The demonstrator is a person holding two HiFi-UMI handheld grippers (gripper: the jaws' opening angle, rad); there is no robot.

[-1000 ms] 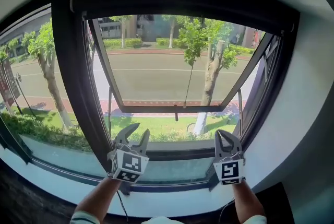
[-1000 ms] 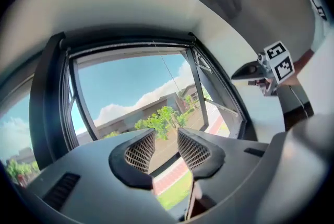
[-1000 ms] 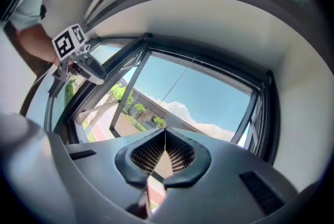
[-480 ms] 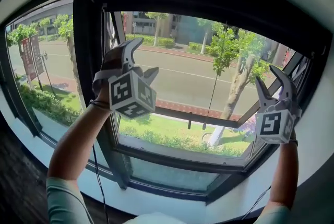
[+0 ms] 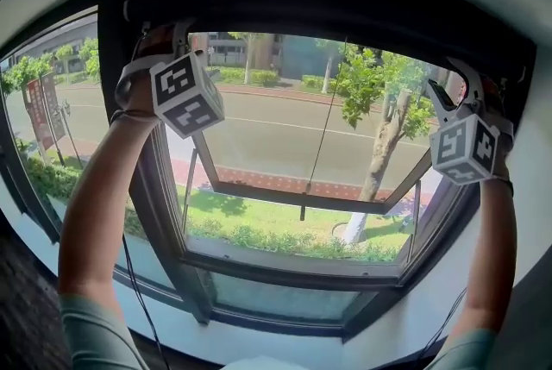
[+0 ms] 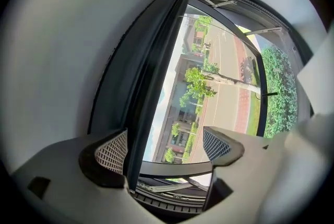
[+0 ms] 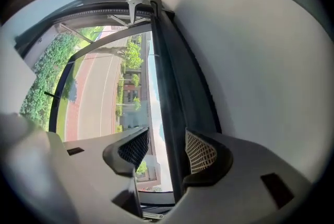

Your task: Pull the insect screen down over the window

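One broad window (image 5: 285, 269) keeps its insect screen (image 5: 328, 2) rolled up at twelve o'clock, where the left gripper (image 5: 162, 36) at ten and the right gripper (image 5: 466, 88) at two are opening their jaws wide astride it, neither clamping it.

Light: bright daylight floods in from the sunlit grey asphalt road (image 5: 276, 144) outside.
Shadow: the dark metal window frame (image 5: 164, 213) reads near black, with its detail lost.
Glare: the smooth white wall (image 6: 57, 61) shines pale.
Distortion: strong fisheye bending, black corners.
Focus: mostly sharp.
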